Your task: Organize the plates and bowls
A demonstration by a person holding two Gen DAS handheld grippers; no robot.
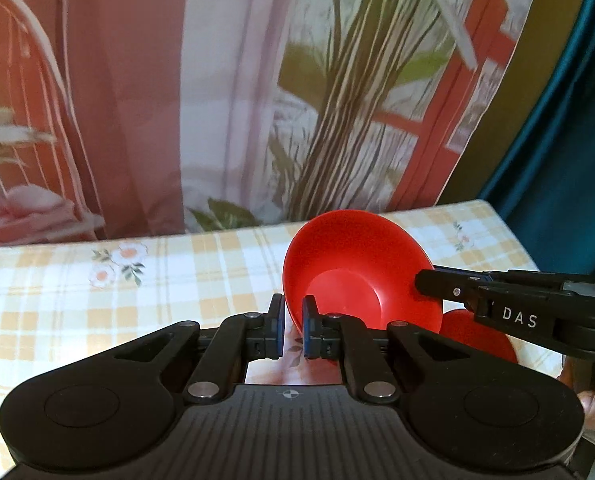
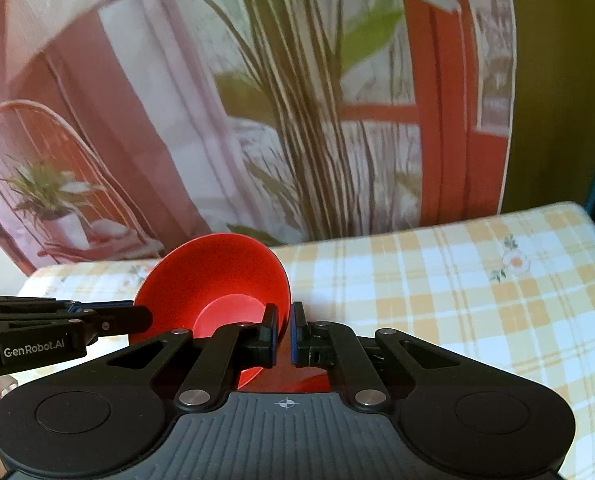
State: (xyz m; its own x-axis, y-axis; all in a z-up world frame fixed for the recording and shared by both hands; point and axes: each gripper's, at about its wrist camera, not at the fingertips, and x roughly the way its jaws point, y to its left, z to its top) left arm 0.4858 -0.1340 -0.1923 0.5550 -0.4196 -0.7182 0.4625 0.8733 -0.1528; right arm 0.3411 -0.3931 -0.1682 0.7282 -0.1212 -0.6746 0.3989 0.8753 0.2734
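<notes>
Glossy red bowl [image 1: 357, 276] tilted on edge above the checked floral worktop [image 1: 197, 280], left hand-held gripper [image 1: 293, 330] pinched on its left rim, right hand-held gripper [image 2: 283, 334] clamped on opposite rim, second red dish [image 1: 477, 336] lying beneath.

White capitals "DAS" are showing on the side of the black right gripper [image 1: 421, 286], seen from the left wrist view. White lettering "GenRobot.AI" is appearing on the side of the black left gripper [image 2: 147, 314], seen from the right wrist view.
</notes>
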